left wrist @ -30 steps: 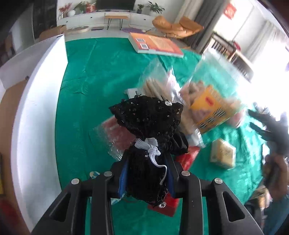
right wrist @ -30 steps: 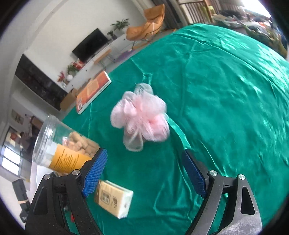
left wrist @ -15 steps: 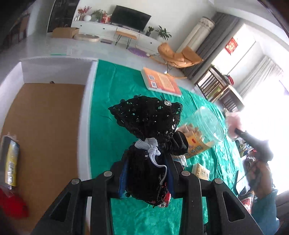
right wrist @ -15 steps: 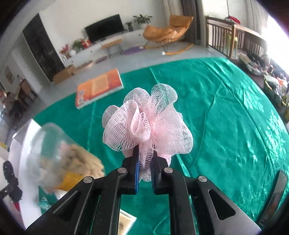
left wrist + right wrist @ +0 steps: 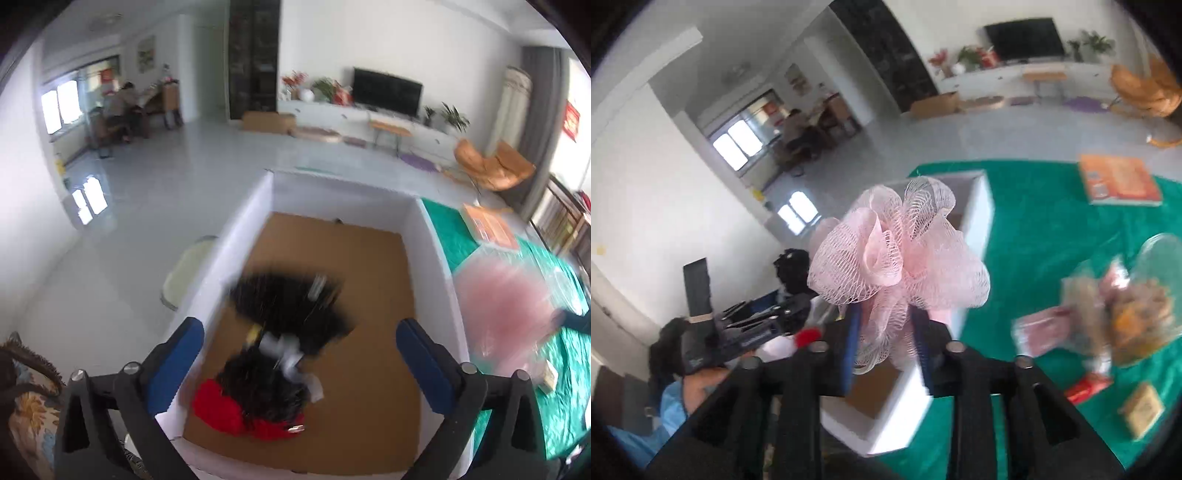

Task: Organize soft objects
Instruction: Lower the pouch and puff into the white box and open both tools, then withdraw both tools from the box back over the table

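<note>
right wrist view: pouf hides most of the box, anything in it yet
Observer: Yes, a black pouch is over the box floor. It is blurred, so I cannot tell whether it has landed.
Operator: is the left hand-held gripper off it
Observer: The left hand-held gripper is open. Its jaws have just been opening, and neither pad touches the pouch.
Operator: anything else in there
Observer: A red thing lies against the pouch at the near end.

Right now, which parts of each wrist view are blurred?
Left wrist view: black pouch in the white box is motion-smeared; pink puff at right is a pale blur. Right wrist view: the puff is sharp; jar and packets are smeared.
</note>
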Tool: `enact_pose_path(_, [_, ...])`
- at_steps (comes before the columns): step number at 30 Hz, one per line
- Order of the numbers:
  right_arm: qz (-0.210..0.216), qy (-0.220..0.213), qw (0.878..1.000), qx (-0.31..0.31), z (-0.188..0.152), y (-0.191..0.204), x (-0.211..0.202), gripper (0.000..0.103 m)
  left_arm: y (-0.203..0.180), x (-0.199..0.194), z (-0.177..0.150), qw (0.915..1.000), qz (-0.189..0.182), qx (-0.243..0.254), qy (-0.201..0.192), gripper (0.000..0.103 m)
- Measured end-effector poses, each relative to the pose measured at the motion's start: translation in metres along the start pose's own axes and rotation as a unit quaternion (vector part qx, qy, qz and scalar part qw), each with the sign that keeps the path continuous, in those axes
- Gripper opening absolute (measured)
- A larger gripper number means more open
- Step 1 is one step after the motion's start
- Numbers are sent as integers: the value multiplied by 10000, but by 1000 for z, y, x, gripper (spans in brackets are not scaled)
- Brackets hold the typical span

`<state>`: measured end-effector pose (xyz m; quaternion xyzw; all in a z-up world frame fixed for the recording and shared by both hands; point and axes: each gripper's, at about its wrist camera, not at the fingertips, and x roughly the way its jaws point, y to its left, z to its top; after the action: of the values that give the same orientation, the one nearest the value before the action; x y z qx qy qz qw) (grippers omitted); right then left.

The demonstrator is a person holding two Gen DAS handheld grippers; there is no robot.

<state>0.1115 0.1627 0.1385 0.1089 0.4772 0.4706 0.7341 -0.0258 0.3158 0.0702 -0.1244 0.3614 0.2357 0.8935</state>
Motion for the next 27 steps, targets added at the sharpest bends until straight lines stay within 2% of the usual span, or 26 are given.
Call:
enact_pose_path(2, [-50,108,9999,41,-6,-3,17,86,1,-2,-4,10000,36,18,-49,103])
enact_pose_path(4, [-366,-33,9993,-16,-13,-15,12,86,-8,-1,-9,9998,-160,54,-41,103])
enact_pose_path(7, [-1358,-470,9895,-155,-40,-28,-11,86,-41,-3,-17,9958,-904,141,1,103])
enact_pose_path(9, [-2138,-850,9732,-35,-68,-55,-37,86,-79,-7,-27,9882,-1485,383,66,103])
enact_pose_path(11, [-2863,-1105,9511,362,-100,-93,-59,86,-127,-11,-46,9740,-2099,823,219,103])
enact_pose_path(13, [-3447,-1132,9274,906,-133,-138,-78,86,-173,-15,-71,9566,-2561,1318,451,103])
enact_pose_path(15, [-3998,-1016,8986,1494,-161,-181,-92,86,-220,-12,-103,9380,-2804,1860,827,103])
enact_pose_path(17, [-4320,-896,8742,2028,-185,-217,-103,86,-259,0,-134,9243,-2868,2253,1124,103])
enact_pose_path(19, [-4501,-837,8563,2390,-196,-246,-111,86,-283,18,-161,9186,-2755,2452,1416,103])
enact_pose_path(20, [-4531,-863,8519,2481,-200,-254,-118,86,-290,29,-171,9169,-2702,2493,1551,103])
enact_pose_path(23, [-4518,-993,8474,2605,-208,-270,-132,86,-304,55,-191,9158,-2493,2655,1695,103])
enact_pose_path(27, [-4572,-1220,8469,2427,-204,-277,-126,86,-312,76,-201,9227,-2105,2840,1540,103])
